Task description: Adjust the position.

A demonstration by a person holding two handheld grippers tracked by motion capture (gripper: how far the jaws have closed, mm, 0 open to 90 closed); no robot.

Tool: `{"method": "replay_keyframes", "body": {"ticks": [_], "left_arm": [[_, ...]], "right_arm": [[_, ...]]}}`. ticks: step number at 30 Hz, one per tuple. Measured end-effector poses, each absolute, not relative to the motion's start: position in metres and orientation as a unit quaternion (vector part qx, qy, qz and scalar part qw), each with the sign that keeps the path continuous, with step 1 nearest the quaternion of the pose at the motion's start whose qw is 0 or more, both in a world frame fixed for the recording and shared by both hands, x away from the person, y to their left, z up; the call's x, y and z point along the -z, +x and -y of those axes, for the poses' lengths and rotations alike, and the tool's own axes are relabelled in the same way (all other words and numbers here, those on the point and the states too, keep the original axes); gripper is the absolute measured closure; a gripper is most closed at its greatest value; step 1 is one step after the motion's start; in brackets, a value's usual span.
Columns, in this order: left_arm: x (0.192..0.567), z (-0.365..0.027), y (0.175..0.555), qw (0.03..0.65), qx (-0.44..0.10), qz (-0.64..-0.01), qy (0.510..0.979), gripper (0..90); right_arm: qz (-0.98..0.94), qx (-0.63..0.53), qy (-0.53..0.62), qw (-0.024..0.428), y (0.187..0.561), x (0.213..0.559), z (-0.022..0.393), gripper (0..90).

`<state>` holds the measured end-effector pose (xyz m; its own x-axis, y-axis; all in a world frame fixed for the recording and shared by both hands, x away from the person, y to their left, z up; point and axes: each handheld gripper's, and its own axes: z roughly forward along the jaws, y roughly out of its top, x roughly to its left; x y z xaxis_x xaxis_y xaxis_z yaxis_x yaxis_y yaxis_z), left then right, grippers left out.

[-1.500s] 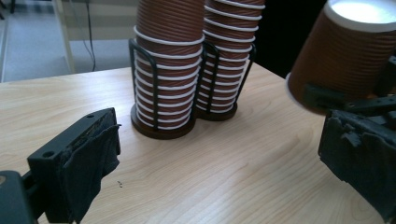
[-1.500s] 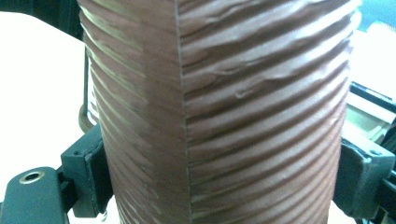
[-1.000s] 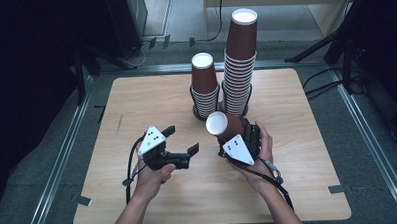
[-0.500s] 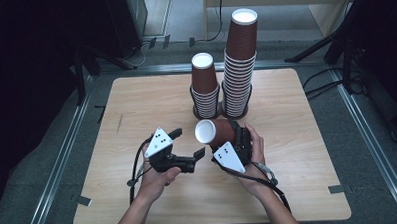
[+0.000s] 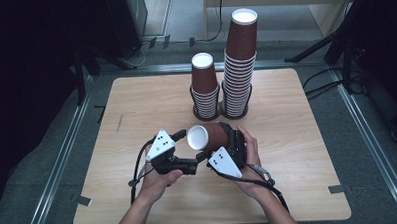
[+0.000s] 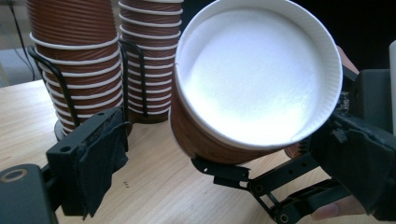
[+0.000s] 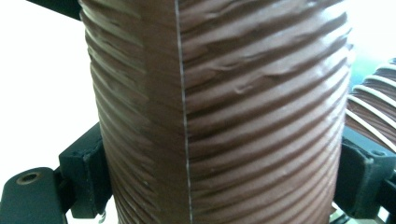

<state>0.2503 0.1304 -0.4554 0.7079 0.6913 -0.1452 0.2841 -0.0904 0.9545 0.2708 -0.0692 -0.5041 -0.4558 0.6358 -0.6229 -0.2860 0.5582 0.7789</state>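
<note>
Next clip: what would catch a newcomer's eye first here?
The brown cup lying sideways, clamped in the right gripper near the table's middle, its white bottom turned to the left gripper, whose jaws have just been closing with the cup's end between them. Behind stand two cup stacks in wire holders, the tall stack right of the short stack.

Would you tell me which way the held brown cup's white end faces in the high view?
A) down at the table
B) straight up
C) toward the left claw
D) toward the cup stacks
C: the brown cup lies sideways in the right claw, white end facing the left claw.
</note>
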Motion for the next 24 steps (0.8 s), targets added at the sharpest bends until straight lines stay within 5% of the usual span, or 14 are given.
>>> {"method": "replay_keyframes", "body": {"ticks": [24], "left_arm": [[0.454,-0.129,0.249,0.585,-0.164,-0.338,0.719,17.7]], "right_arm": [[-0.729,-0.443,0.064,0.518,0.261,0.505,0.058,10.6]]}}
